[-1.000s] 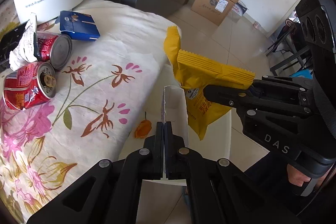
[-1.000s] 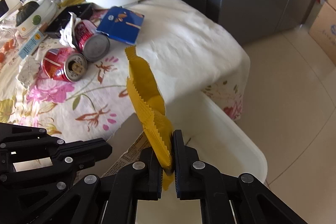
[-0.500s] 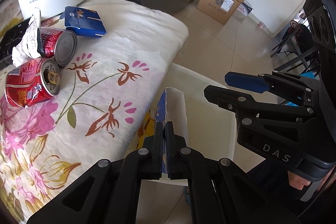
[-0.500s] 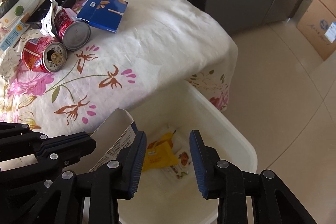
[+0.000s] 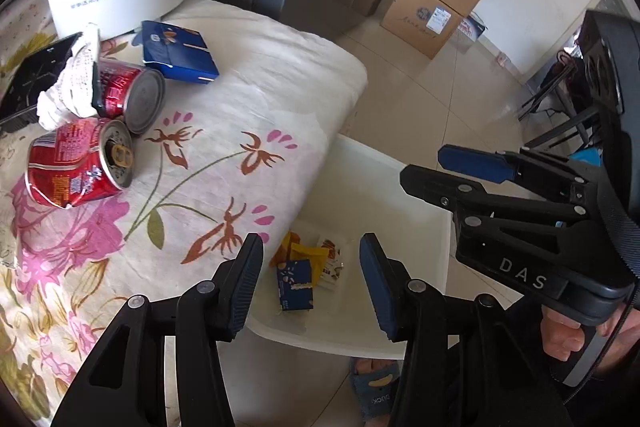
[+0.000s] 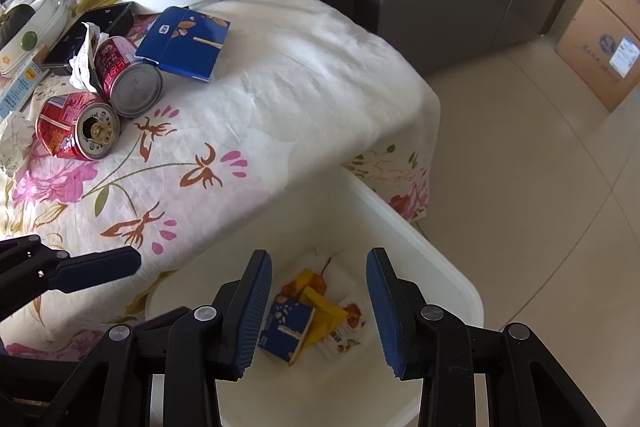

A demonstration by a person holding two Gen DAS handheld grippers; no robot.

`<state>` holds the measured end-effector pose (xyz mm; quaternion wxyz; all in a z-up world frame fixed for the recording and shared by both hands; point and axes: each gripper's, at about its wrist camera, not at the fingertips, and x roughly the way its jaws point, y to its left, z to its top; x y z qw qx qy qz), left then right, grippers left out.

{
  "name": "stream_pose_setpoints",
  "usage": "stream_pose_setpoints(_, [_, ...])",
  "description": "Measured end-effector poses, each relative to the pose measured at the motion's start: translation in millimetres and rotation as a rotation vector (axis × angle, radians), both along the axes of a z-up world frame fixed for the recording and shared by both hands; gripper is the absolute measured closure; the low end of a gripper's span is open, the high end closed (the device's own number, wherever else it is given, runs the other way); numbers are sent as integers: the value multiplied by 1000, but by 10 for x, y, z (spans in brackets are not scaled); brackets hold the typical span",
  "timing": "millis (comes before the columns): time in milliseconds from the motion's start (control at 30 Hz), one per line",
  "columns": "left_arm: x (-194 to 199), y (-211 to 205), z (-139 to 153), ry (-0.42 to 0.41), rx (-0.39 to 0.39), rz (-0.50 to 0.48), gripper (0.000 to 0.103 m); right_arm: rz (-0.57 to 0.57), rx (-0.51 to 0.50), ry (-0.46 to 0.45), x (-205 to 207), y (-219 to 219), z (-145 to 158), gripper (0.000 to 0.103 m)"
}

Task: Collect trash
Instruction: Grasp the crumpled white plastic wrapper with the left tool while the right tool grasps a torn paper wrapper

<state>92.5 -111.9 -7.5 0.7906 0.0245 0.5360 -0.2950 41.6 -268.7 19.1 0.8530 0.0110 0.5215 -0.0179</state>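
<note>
Both grippers hang released and empty over the white bin [image 6: 440, 259]: the left gripper [image 5: 310, 277] and the right gripper [image 6: 318, 311] with jaws spread. Below lie a small blue carton [image 6: 286, 327] and a yellow wrapper [image 6: 324, 311]. On the tabletop [image 6: 300, 75] remain two red cans [image 6: 78, 125], likely light, stiff yet dentable, best pinched across the body; a flat blue box [image 6: 188, 45], taken by an edge; and crumpled white paper [image 5: 70, 83], soft.
</note>
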Motion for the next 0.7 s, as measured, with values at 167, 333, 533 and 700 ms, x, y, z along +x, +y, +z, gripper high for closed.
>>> stream_pose_setpoints(167, [130,313,236,-42,12,90,50,-28,21,-3,12,-60,6,59])
stream_pose_setpoints(333, [394,1054,613,-77,-39,289,50,-34,53,1,11,-69,1,56])
stream_pose_setpoints(533, [727,2179,668,-64,-7,636,46,-42,60,6,27,-49,-20,52])
stream_pose_setpoints(700, [865,2428,300,68,24,707,46,-6,65,15,97,121,-72,51])
